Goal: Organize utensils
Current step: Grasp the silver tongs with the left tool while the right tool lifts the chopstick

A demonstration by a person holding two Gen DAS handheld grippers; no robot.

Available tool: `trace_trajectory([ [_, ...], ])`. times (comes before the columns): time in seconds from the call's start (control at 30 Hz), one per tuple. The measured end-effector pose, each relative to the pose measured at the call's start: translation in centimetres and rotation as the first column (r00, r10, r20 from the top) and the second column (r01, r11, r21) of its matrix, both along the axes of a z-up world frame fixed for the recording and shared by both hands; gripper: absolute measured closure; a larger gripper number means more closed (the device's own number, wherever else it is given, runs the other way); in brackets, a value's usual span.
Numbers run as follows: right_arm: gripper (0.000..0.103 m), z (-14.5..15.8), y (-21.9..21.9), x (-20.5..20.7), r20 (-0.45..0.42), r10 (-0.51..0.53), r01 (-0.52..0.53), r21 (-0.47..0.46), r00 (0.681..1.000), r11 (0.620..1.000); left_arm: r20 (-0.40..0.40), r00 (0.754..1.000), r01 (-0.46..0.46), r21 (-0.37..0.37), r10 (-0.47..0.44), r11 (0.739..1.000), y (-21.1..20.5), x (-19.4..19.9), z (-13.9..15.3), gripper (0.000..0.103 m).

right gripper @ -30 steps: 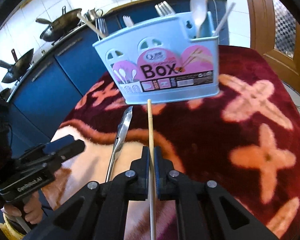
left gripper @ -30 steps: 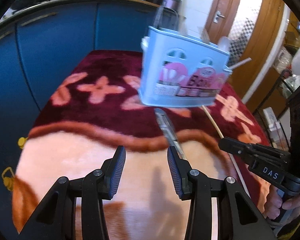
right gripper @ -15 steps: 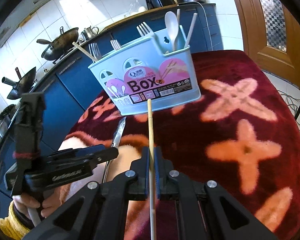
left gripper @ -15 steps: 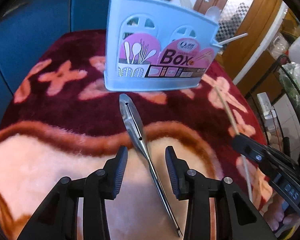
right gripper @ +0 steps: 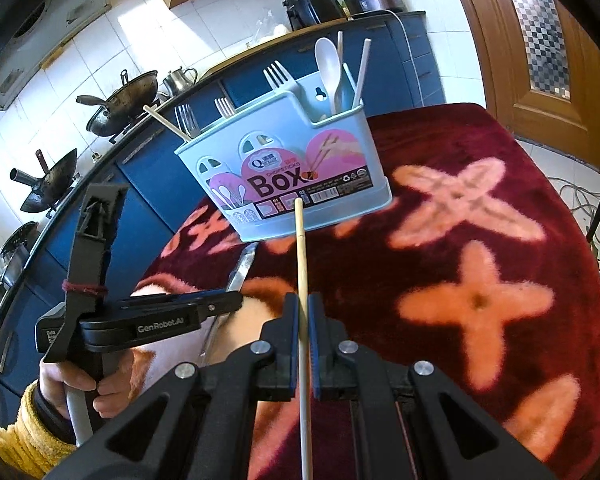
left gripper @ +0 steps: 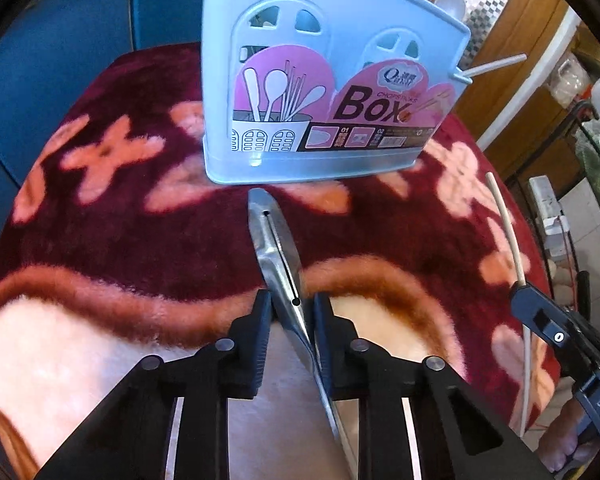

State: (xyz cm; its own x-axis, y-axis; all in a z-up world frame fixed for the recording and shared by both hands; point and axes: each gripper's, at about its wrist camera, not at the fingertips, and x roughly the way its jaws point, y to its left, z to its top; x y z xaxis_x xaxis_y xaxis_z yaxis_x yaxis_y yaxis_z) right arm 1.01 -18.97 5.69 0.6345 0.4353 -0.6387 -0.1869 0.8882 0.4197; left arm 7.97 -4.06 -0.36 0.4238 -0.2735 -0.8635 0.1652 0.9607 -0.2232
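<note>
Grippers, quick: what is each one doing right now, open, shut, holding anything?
Left gripper: jaws just closing onto the metal utensil lying on the blanket; pads at its sides.
Right gripper: shut on the chopstick.

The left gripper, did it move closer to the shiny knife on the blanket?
Yes. The left gripper came forward toward the blue utensil box, and its jaws have just been closing around the knife lying on the blanket.

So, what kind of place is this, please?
Most likely a home kitchen: blackened woks sit on a stove beside blue cabinets and a white tiled wall, and a utensil box with forks stands on a blanket-covered table.
</note>
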Motion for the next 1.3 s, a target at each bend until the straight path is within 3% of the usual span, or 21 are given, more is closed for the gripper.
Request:
trace_trajectory([
  [0.2, 0.097, 0.5, -0.2, -0.2, 0.019, -0.005, 0.005, 0.0, 1.0, 1.0, 0.023, 1.0, -0.014, -0.088, 0.016, 0.996, 1.1, -1.2, 0.7, 0.085],
  [0.5, 0.097, 1.9, -0.1, -0.6, 0.077, -0.026, 0.025, 0.013, 0.997, 1.0, 0.172, 0.985, 0.047, -0.194, -0.013, 0.98, 0.7, -4.9, 4.2, 0.086],
  [0.9, 0.097, 5.7, -0.5, 0.2, 0.204, -0.066, 0.06, 0.034, 0.977, 0.998, 0.402, 0.916, 0.102, -0.217, -0.007, 0.971, -0.3, -5.9, 10.6, 0.086],
  [1.3, 0.097, 8.2, -0.8, 2.8, 0.283, -0.077, 0.071, 0.03, 0.956, 0.997, 0.554, 0.83, 0.061, -0.201, 0.062, 0.978, -0.8, -0.9, 15.5, 0.086],
])
